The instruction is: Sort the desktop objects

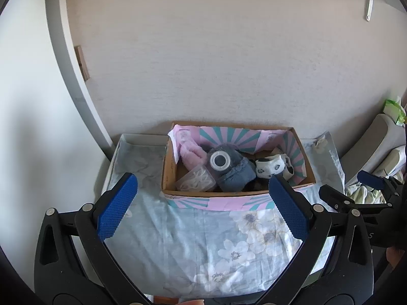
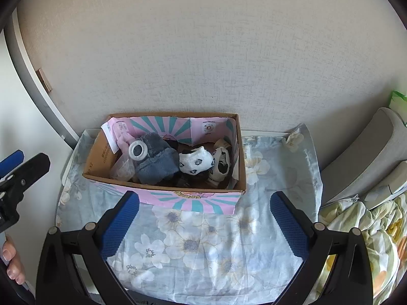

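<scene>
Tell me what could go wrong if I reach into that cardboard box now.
The tape roll rests on the gray fluffy cloth, so it may roll off if the cloth gets pulled. The box sits on a loose floral cloth and could slide. The socks are crowded together; the right hand-held gripper might snag two.

Not much to read from where I'm sitting. The cardboard box point(image 2: 101, 157) has some print on the inside of its left wall, and the only bit I can actually make out is "X2" near the bottom edge; the line of digits above it is too blurry. There are small round logos with tiny text on the pink lining point(image 2: 208, 127) at the back, unreadable. In my left wrist view there's a lone "S" on the right gripper point(image 1: 371, 235) body.
</scene>
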Available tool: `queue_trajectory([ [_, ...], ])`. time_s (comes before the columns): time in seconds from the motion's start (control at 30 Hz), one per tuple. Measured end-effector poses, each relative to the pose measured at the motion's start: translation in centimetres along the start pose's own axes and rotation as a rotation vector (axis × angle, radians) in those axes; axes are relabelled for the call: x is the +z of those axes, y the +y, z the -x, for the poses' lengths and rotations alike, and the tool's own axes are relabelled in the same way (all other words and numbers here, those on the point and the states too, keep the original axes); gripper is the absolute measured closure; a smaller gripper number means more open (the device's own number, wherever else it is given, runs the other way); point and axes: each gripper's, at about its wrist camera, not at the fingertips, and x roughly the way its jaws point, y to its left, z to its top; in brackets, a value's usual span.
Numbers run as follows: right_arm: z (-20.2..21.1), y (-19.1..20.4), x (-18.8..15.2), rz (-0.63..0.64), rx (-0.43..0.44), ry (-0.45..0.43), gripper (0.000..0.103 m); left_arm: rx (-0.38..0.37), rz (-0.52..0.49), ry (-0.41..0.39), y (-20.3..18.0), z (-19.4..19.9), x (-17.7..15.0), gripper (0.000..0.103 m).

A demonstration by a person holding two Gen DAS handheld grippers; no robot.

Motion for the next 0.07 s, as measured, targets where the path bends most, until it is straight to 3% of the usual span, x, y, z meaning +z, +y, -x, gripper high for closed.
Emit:
queue_trajectory([
  [0.07, 0.07, 0.01, 0.03, 0.000, -0.002, -0.002, 0.000, -0.012, 0.013, -0.002, 0.22, 0.06, 0.02, 0.000],
])
